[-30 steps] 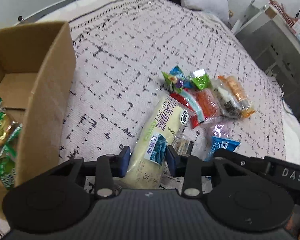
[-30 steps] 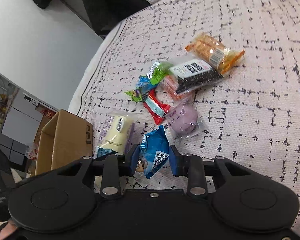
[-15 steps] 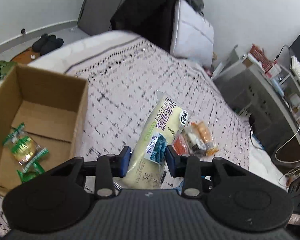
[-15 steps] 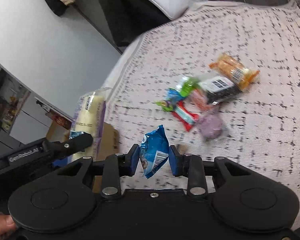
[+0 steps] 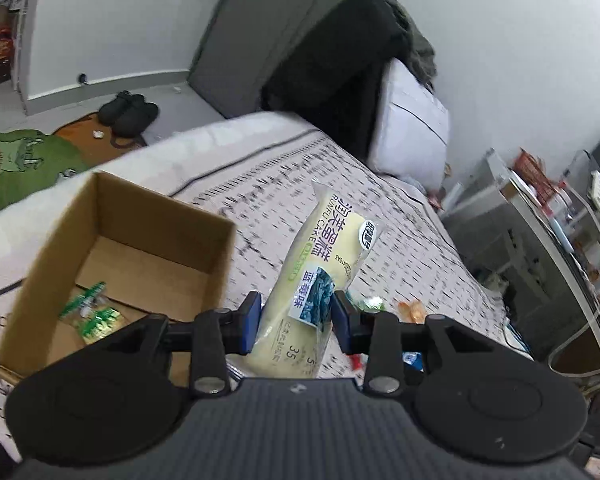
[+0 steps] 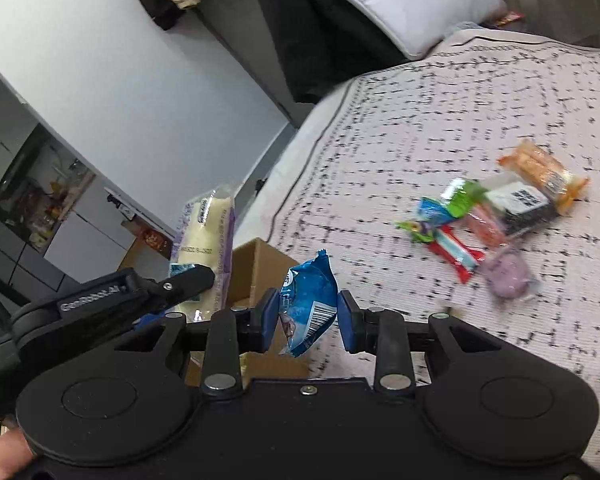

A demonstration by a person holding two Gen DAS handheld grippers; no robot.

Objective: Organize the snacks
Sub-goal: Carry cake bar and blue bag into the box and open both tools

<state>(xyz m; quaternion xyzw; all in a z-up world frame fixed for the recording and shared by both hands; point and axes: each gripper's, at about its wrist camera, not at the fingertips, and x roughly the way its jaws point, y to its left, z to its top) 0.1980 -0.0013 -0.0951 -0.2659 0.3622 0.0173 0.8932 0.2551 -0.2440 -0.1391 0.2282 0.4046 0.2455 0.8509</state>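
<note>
Cream cake pack (image 5: 324,268): clamped between the left gripper's (image 5: 296,322) blue pads, lifted clear of the bed beside the box.
Blue packet (image 6: 310,304): pinched in the right gripper (image 6: 308,320), held above the bedspread.
Cardboard box (image 5: 52,252): stood open on the bed, green-wrapped sweets (image 5: 92,314) inside.
Remaining snacks (image 6: 496,216): lay heaped on the patterned bedspread (image 6: 440,120), well apart from the box.

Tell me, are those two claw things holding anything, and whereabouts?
Left gripper pinches the long cream cake packet near its lower end. Right gripper pinches the small blue packet across its middle.
</note>
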